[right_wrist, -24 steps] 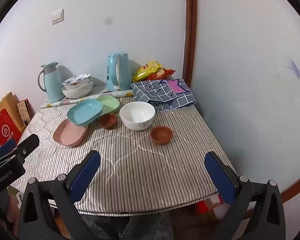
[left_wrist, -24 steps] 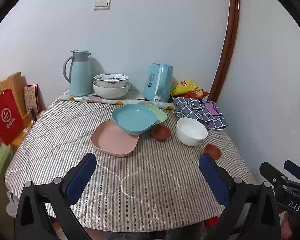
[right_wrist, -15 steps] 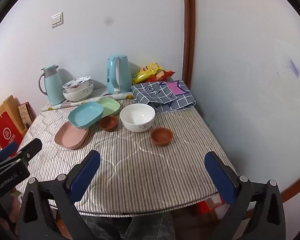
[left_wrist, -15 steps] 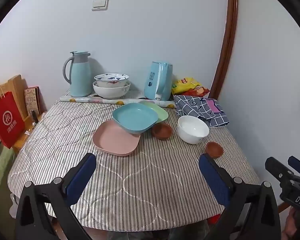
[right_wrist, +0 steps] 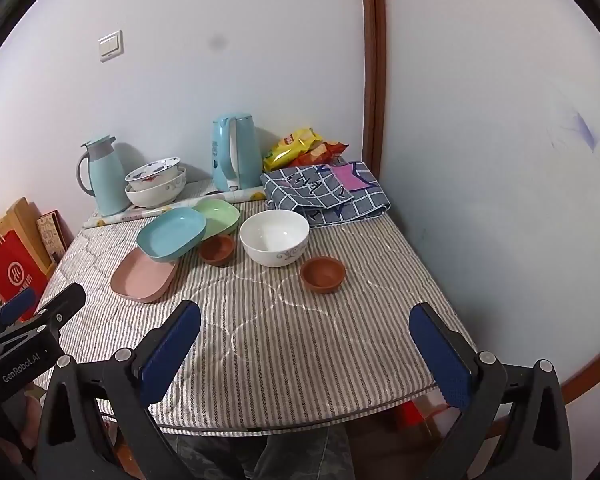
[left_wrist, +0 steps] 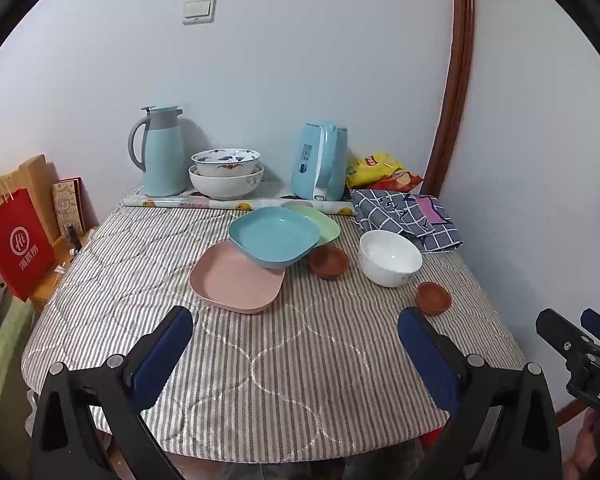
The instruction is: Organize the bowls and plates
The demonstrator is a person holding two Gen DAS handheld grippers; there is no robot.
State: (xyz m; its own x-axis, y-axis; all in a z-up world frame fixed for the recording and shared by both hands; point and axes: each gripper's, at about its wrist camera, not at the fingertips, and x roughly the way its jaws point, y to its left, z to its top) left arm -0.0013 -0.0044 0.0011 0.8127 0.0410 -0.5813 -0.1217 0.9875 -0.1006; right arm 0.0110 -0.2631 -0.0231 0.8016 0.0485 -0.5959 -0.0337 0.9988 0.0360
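On the striped table (left_wrist: pixel 260 360) (right_wrist: pixel 300 344) a blue plate (left_wrist: pixel 274 236) (right_wrist: pixel 171 233) rests tilted across a pink plate (left_wrist: pixel 236 278) (right_wrist: pixel 144 278) and a green plate (left_wrist: pixel 320 222) (right_wrist: pixel 220 216). A white bowl (left_wrist: pixel 389 257) (right_wrist: pixel 275 238) stands to the right, between two small brown bowls (left_wrist: pixel 328 262) (left_wrist: pixel 433 298) (right_wrist: pixel 217 250) (right_wrist: pixel 323 274). My left gripper (left_wrist: pixel 296 340) and right gripper (right_wrist: pixel 306 336) hover open over the near table edge, empty, well short of the dishes. Each shows at the edge of the other's view.
Against the back wall stand a pale blue flask (left_wrist: pixel 160 152), two stacked patterned bowls (left_wrist: pixel 226 172), a blue kettle (left_wrist: pixel 320 160), snack bags (left_wrist: pixel 376 168) and a folded checked cloth (left_wrist: pixel 404 216). Paper bags (left_wrist: pixel 18 240) lean left of the table. Walls close the back and right.
Both views have pulled back and slightly up from the table, so the dishes look a little farther away. Nothing on the table has moved; both grippers stay open.
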